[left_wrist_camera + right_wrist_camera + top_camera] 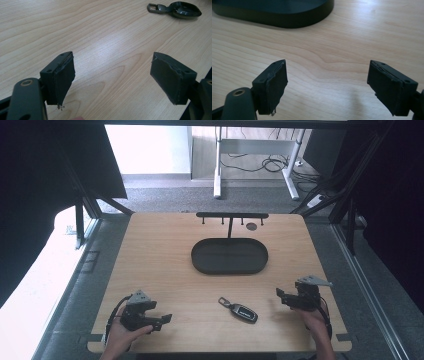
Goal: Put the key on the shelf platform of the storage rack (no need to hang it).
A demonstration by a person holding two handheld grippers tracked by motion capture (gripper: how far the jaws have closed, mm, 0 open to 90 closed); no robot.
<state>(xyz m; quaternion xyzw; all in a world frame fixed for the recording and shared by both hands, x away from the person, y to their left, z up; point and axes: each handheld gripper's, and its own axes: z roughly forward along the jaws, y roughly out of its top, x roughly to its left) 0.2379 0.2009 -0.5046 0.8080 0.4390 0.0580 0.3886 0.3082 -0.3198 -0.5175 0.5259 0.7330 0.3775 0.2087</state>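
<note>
A dark car key fob (239,309) with a metal loop lies flat on the wooden table (165,265) near the front edge, between my two grippers. The left gripper view has the key fob (178,9) at its top right, well beyond the jaws. My left gripper (167,318) rests at the front left, held by a hand, open with nothing between its pads (63,77). My right gripper (280,296) sits at the front right, also open and empty, its pads (273,86) wide apart. A black oval tray (229,256) with a hook rack (232,215) behind it stands mid-table.
The tray's rim (287,21) fills the top left of the right gripper view. A small round mark (251,226) lies by the rack. Dark frame posts stand at both sides of the table, and desk legs with cables stand beyond its far edge.
</note>
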